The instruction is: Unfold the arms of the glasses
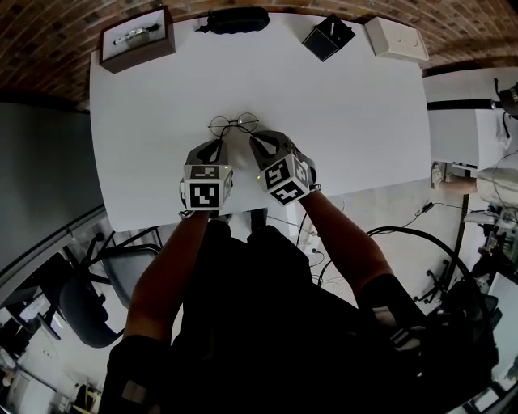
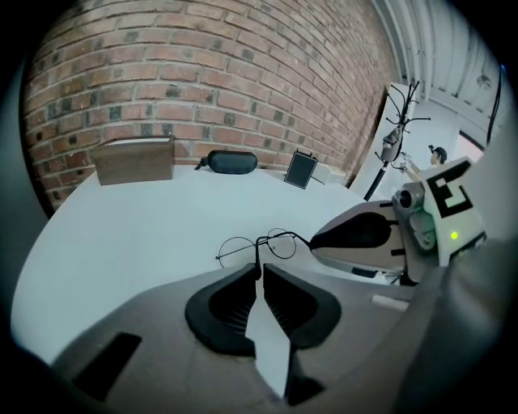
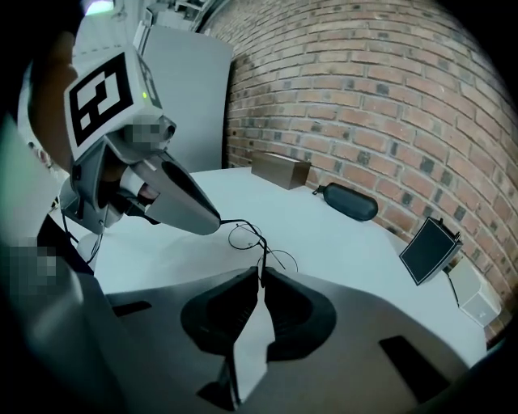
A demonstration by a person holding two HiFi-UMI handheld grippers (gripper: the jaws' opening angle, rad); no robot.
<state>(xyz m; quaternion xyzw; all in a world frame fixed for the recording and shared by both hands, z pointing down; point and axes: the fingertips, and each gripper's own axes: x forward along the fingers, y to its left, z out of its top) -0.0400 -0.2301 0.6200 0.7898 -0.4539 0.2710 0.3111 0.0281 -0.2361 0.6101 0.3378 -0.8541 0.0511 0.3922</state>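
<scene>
Thin round wire-rimmed glasses are at the middle of the white table, lenses toward the far side. My left gripper is shut on the left arm of the glasses; in the left gripper view the wire runs down into its nearly closed jaws. My right gripper is shut on the other arm, which enters its jaws in the right gripper view. Both arms are swung back toward me. Each gripper's tip shows in the other's view: right gripper, left gripper. Whether the glasses touch the table I cannot tell.
Along the far edge stand a brown open box, a black glasses case, a small black box and a white box. The table's near edge lies just behind the grippers. A chair is on the floor at left.
</scene>
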